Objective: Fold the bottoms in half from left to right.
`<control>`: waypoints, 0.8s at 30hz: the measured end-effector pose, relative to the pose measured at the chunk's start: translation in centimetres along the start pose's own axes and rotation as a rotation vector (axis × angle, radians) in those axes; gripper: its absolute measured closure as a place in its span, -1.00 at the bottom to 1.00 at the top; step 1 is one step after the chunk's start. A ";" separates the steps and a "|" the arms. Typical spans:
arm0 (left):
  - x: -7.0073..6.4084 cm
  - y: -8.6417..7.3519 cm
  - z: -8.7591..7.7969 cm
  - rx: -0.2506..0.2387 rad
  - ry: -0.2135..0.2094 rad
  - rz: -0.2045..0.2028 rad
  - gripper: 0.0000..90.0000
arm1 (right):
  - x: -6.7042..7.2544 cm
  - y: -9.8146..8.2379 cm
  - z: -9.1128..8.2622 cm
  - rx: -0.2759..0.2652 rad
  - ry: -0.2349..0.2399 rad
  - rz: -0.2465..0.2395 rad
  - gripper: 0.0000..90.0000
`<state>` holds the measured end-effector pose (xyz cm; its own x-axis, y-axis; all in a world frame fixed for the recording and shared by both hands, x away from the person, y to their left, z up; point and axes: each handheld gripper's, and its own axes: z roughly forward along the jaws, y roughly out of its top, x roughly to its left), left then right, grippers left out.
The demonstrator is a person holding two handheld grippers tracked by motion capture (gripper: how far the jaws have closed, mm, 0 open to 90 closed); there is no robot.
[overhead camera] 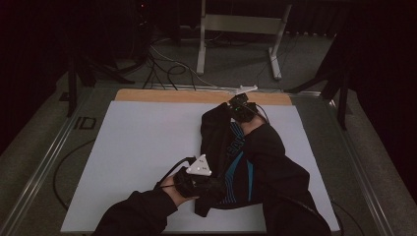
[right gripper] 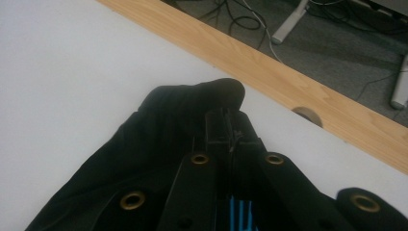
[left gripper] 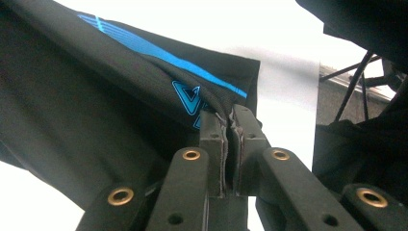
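High view: black garment point(overhead camera: 231, 157) w/ blue stripes & lettering, bunched lengthwise on the white table point(overhead camera: 137, 147), stretched between the 2 grippers. Left gripper point(overhead camera: 206, 184) at its near end, right gripper point(overhead camera: 236, 105) at its far end.
Left gripper view: jaws pinched tight on a fold of the garment point(left gripper: 120, 96); blue stripe & logo just above the tips, cloth spreading left.
Right gripper view: jaws closed on the garment point(right gripper: 183, 110); a black hump just past the tips, wooden table edge point(right gripper: 288, 72) beyond.

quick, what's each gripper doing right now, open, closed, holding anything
Left gripper: closed, pinching the black garment by its blue-striped edge.
Right gripper: closed on a fold of the same garment.
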<state>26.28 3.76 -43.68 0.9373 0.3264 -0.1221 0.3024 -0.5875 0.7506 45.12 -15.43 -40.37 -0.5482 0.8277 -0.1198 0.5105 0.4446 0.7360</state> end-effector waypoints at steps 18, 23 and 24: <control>-0.7 1.5 4.5 0.014 -0.060 0.026 0.90 | -3.1 -2.7 -0.9 0.025 -0.043 0.025 0.98; -0.8 1.8 5.5 0.022 -0.068 0.031 0.90 | -3.5 -3.1 -0.8 0.030 -0.049 0.030 0.98; -0.8 1.8 5.6 0.025 -0.069 0.032 0.90 | -3.6 -3.2 -0.8 0.031 -0.049 0.031 0.98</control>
<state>27.10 -1.72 -45.89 0.9560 0.2559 -0.1437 0.2757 -0.6155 0.7383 44.90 -20.08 -41.81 -0.4995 0.8565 -0.1305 0.5472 0.4286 0.7189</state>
